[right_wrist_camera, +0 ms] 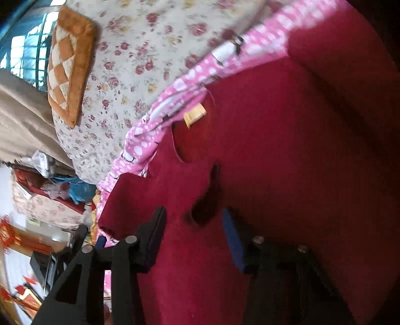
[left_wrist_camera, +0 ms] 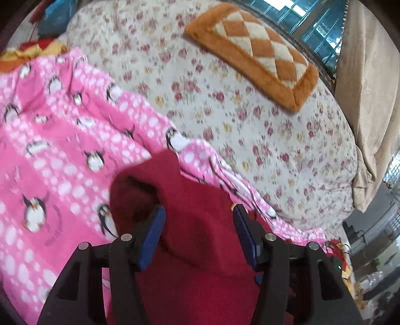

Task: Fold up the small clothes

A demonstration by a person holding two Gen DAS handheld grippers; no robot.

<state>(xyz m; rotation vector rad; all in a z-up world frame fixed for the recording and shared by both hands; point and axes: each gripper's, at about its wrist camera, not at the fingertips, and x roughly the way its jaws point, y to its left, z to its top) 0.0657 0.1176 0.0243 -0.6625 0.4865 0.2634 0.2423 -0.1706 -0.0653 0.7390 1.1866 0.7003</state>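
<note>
A dark red fleece garment [left_wrist_camera: 195, 225] lies on a pink penguin-print blanket [left_wrist_camera: 62, 140] on a bed. In the left wrist view my left gripper [left_wrist_camera: 198, 210] is open, its blue-padded fingers [left_wrist_camera: 153, 232] straddling a raised fold of the red cloth. In the right wrist view the red garment [right_wrist_camera: 287, 150] fills most of the frame, with a yellow label [right_wrist_camera: 195, 115] at its neckline. My right gripper [right_wrist_camera: 193, 215] is open over the cloth, close to a dark fold opening [right_wrist_camera: 205, 207].
A floral quilt [left_wrist_camera: 250, 120] covers the bed beyond the blanket, with an orange and cream checked pillow [left_wrist_camera: 252, 52] on it. A beige curtain [left_wrist_camera: 370, 100] hangs at the right. Window bars [left_wrist_camera: 312, 22] lie behind. Clutter and boxes [right_wrist_camera: 45, 195] stand beside the bed.
</note>
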